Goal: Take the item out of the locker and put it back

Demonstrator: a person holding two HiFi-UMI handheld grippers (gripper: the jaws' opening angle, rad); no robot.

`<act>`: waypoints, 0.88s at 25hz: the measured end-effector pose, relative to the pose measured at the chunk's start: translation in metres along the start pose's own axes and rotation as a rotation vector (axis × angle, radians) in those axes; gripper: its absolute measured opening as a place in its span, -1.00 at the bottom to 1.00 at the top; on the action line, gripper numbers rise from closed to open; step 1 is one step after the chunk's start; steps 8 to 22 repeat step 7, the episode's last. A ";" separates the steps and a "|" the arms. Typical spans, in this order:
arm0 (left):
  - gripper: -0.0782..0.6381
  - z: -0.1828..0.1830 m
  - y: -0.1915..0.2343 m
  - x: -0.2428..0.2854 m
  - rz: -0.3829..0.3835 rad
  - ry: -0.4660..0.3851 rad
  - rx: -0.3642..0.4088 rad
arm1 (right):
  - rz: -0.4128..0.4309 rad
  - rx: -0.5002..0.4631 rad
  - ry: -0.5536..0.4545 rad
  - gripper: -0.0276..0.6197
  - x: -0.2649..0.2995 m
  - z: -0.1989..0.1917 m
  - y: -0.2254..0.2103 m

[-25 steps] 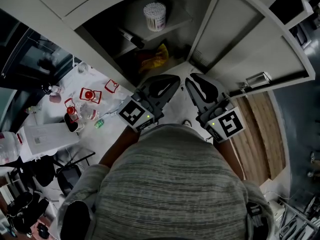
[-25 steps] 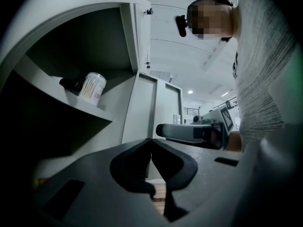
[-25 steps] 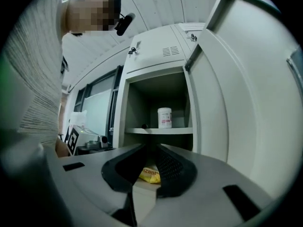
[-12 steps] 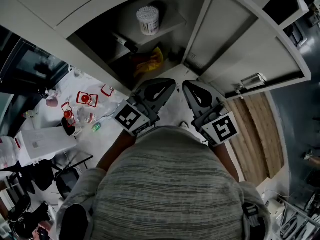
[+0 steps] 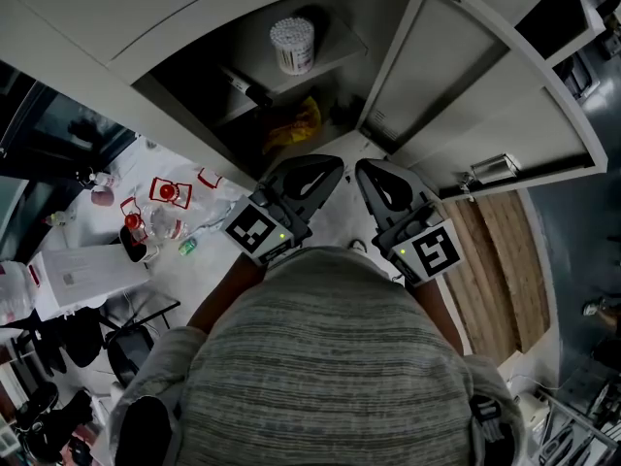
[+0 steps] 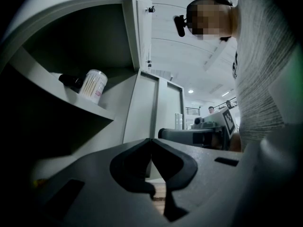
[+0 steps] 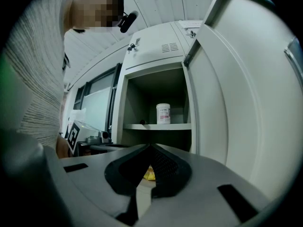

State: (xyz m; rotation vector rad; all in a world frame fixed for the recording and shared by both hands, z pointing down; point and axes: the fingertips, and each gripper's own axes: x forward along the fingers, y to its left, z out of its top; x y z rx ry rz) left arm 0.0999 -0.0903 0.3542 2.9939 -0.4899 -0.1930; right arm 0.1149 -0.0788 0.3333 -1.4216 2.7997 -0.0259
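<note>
We are holding both tools level before the open locker (image 7: 156,58), a pale grey sheet-metal box with its flat, smooth door (image 5: 437,66) swung wide to our right. The left tool (image 6: 151,140) is showing matte grey moulded jaws pressed together at the tips with nothing between them, and the right tool (image 7: 150,145) is likewise pressed together and empty. Each is carrying a cube printed with black-and-white square markers. On the locker's shelf (image 7: 158,126) a white cylindrical tub of cotton swabs (image 5: 293,45) is standing upright, its long axis running vertically and the packed swab tips facing up; its label is bearing reddish print too small for us to read. Just beside it a small dark bottle (image 5: 247,87) is lying on its side along the shelf. Below the shelf, a crumpled yellow packet (image 5: 294,124) is lying on the locker's floor
</note>
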 end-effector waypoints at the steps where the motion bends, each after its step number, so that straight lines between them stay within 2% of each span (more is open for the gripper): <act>1: -0.76 0.000 0.001 0.000 0.001 -0.001 0.000 | 0.002 0.000 0.000 -0.84 0.001 0.000 0.000; 22: -0.76 -0.001 0.004 -0.001 0.011 0.005 -0.008 | 0.011 0.000 0.003 -0.84 0.004 -0.001 0.000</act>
